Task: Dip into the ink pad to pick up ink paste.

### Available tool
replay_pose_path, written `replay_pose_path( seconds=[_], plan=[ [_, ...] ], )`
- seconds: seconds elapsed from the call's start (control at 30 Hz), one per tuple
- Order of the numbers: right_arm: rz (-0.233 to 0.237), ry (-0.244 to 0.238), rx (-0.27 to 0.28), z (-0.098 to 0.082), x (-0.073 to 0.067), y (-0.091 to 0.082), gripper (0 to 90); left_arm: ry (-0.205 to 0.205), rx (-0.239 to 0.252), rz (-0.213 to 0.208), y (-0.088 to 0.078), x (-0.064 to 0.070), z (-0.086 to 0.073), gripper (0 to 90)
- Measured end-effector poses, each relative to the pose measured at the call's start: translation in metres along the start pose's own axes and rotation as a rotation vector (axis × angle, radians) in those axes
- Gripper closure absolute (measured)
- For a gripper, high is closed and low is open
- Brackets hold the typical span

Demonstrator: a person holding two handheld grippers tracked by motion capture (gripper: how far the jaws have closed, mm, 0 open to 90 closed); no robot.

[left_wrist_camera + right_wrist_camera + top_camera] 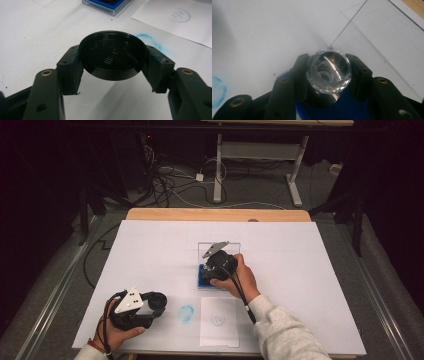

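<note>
- Left claw (156,304): lower left of the high view, held in the person's left hand (117,330), grey three-cornered plate on top. Closed on a black round cap (113,55); in the left gripper view the cap sits at frame centre, clamped by its rim between both jaws, flat face toward the camera with faint raised lettering, above the white surface.
- Right claw (206,272): centre of the high view, held in the person's right hand (240,275), sleeve light grey. Closed on a stamp with a clear faceted knob (328,71); in the right gripper view the knob lies at lower centre, pinched on both sides by the jaws.
- Blue ink pad (203,276): centre of the high view, directly beneath the right claw, in a clear case (110,6); its blue surface fills the bottom of the right gripper view under the stamp.
- Paper sheet (218,322): lower centre of the high view, bearing a faint round imprint (217,319).
- Blue smudge (186,314): on the white covering, between left claw and paper sheet.
- Bench (215,214): wooden edge at upper centre; white covering (150,250) over most of the top.
</note>
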State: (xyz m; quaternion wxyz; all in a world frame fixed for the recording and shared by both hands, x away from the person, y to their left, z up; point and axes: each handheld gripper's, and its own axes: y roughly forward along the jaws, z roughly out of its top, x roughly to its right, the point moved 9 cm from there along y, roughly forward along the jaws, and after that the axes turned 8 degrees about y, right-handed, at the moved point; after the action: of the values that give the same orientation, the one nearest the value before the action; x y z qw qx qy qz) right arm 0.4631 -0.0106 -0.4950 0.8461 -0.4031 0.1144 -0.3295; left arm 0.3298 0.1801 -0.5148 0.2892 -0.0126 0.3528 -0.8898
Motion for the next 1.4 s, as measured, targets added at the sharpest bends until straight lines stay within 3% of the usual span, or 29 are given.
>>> replay_pose_path(
  seconds=[0.37,0.4,0.43,0.5,0.63,0.77,1.0,1.23,1.4],
  plan=[
    [0.003,0.011,-0.001,-0.002,0.003,-0.004,57.0,0.0,0.002,-0.001,-0.001,-0.001,0.0,36.8],
    [-0.008,0.002,0.002,-0.002,0.004,-0.005,56.9,-0.018,0.01,-0.002,-0.001,0.0,0.0,36.8],
    [-0.018,0.005,0.008,-0.002,0.005,-0.008,57.0,-0.001,0.003,0.001,-0.001,-0.002,0.0,36.8],
    [0.004,0.019,0.04,0.002,0.007,-0.016,57.0,0.0,0.005,0.005,-0.002,-0.002,0.0,36.8],
    [-0.001,0.022,0.086,0.009,0.014,-0.035,57.0,-0.004,0.005,0.007,-0.002,-0.002,0.0,36.7],
    [-0.015,0.056,0.147,0.019,0.024,-0.06,56.9,-0.01,0.004,0.009,-0.002,-0.002,0.0,36.7],
    [-0.035,0.057,0.185,0.029,0.035,-0.094,56.9,-0.015,0.004,0.011,-0.002,-0.003,0.0,36.7],
    [-0.045,0.049,0.208,0.028,0.042,-0.109,57.0,-0.02,0.012,0.009,-0.003,-0.003,0.0,36.7],
    [-0.034,0.034,0.194,0.022,0.042,-0.106,57.0,-0.016,0.006,0.005,-0.002,-0.002,0.0,36.7]
  ],
)
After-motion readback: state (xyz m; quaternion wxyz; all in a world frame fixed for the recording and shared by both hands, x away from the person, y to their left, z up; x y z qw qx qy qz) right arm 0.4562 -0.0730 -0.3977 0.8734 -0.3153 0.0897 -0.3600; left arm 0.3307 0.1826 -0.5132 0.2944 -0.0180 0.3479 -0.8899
